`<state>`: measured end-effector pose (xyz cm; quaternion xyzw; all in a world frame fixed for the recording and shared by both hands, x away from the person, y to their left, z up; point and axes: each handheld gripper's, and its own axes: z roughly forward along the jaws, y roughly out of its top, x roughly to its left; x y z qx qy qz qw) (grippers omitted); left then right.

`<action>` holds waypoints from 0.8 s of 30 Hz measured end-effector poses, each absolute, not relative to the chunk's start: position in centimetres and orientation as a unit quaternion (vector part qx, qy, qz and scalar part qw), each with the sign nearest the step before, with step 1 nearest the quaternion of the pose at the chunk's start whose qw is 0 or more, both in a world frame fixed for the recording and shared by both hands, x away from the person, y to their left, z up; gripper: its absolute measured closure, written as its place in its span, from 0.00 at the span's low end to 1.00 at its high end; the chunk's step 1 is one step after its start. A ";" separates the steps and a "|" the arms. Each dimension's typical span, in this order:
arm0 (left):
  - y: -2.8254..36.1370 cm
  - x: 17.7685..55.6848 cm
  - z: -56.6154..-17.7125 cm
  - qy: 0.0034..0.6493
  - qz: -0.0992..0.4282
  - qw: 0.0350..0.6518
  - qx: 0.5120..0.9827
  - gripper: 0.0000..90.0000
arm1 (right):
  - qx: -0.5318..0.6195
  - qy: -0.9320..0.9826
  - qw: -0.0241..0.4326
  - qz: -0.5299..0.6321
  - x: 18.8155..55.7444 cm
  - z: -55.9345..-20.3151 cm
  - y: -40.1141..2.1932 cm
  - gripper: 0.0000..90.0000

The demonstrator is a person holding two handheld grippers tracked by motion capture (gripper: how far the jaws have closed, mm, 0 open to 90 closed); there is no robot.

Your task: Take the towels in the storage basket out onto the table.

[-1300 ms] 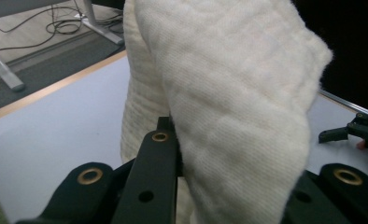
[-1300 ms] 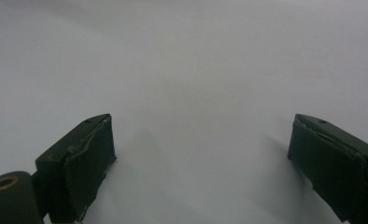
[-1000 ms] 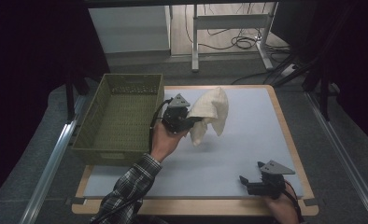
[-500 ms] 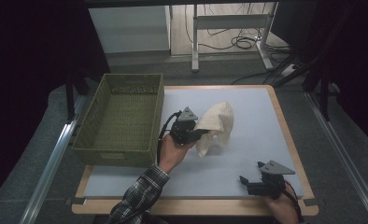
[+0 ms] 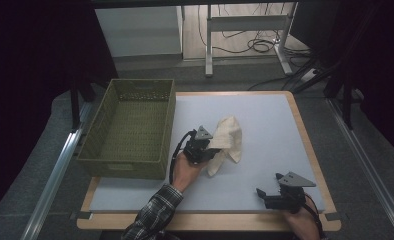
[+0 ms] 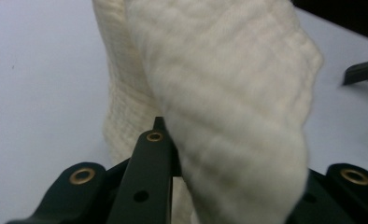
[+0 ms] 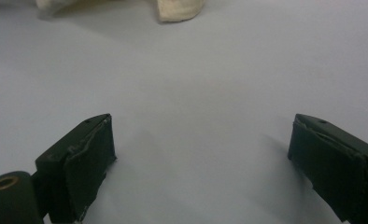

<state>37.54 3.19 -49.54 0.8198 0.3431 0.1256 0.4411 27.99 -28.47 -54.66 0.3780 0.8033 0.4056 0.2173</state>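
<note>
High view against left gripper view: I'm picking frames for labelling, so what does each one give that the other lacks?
High view alone: the green basket, the wooden table edge, the right claw resting near the front, and the person's sleeve. Left gripper view alone: the cloth's waffle weave close up, bunched over a black jaw. Both: the cream cloth pinched in the left claw over the pale mat.

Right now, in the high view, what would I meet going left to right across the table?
Basket → left gripper → cloth → right gripper.
</note>
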 end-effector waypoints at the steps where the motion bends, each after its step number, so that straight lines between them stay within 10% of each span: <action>1: 3.2 37.6 -49.9 0.346 0.127 0.436 0.821 0.86 | 0.378 0.803 0.217 0.405 28.0 -54.7 -28.5 0.08; 24: 4.4 34.1 -51.5 0.367 0.173 0.420 0.812 0.32 | 0.394 0.809 0.199 0.388 28.1 -53.8 -28.5 0.15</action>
